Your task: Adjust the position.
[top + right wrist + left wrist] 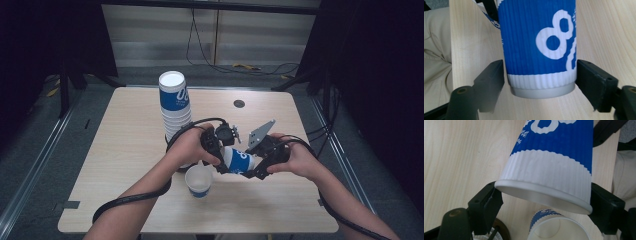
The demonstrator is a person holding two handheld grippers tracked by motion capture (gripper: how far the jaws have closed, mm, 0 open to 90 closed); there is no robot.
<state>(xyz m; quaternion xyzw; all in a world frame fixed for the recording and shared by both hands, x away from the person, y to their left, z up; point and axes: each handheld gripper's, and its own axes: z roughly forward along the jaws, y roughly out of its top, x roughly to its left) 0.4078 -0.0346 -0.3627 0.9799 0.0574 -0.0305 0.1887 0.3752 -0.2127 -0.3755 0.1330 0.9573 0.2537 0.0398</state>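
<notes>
table (125, 150): pale wood-grain laminate, flat and rectangular with rounded corners.
cup stack (174, 102): tall tower of nested ribbed paper cups, blue band on top, white rims below, standing toward the far-left part of the table.
held cup (238, 161): blue-and-white corrugated paper cup, tapered, lying sideways in the air between both grippers, above the near-middle of the table.
loose cup (198, 181): same ribbed paper, upright and mouth-up near the near edge, just beside the left hand.
left gripper (544, 200): black fingers (607, 207) clamped across the wide rolled rim of the held cup.
right gripper (540, 82): black fingers (596, 77) flank the narrow base end; the far one touches the wall, the near one sits right against it, so this looks like a grasp, though I cannot tell how firm.
risk, crush: thin paper wall may dent or go oval if either grip squeezes harder.
risk, slip: the tapered ribbed side could slide out of the right fingers when pulled.
risk, knock: the loose cup sits close below and would tip if the hands dip.
</notes>
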